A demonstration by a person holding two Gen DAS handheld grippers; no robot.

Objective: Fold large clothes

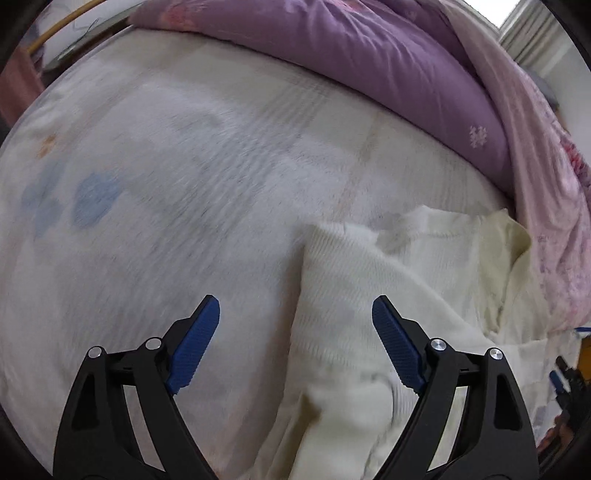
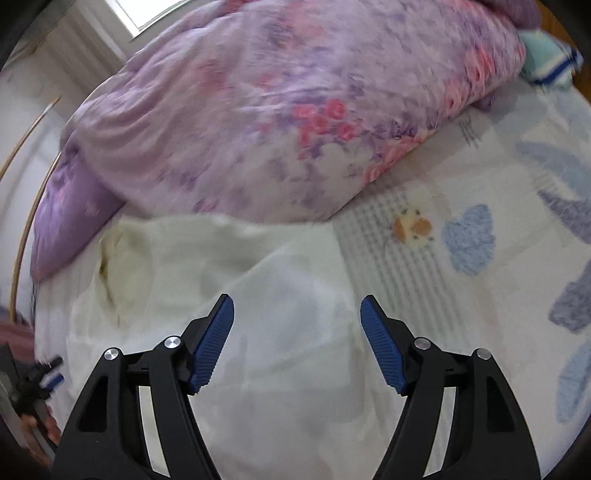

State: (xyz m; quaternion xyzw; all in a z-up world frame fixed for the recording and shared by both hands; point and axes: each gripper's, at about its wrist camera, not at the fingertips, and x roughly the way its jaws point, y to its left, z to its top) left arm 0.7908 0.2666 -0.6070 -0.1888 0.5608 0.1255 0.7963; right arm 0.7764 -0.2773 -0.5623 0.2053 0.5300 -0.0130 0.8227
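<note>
Left gripper [image 1: 295, 343], bottom centre of the left wrist view: black arms, blue ribbed pads spread wide, nothing between them. Under and right of it, a cream ribbed-knit garment [image 1: 388, 295] lies rumpled across the lower right of the frame, one edge running up between the pads.

Right gripper [image 2: 297, 341], bottom centre of the right wrist view: jaws equally wide apart, holding nothing, hovering over the same cream garment [image 2: 229, 288], which fills the lower centre and left of that frame; its far edge meets the quilt.

Surface: a bed with a white sheet printed with pale blue and orange motifs [image 1: 166, 192], blurred in both views. Lilac floral quilt [image 2: 277, 122] heaped along the upper half of the right view; plain purple bedding [image 1: 369, 62] across the top of the left view. Bright window [image 2: 147, 11] at top left of the right view.
</note>
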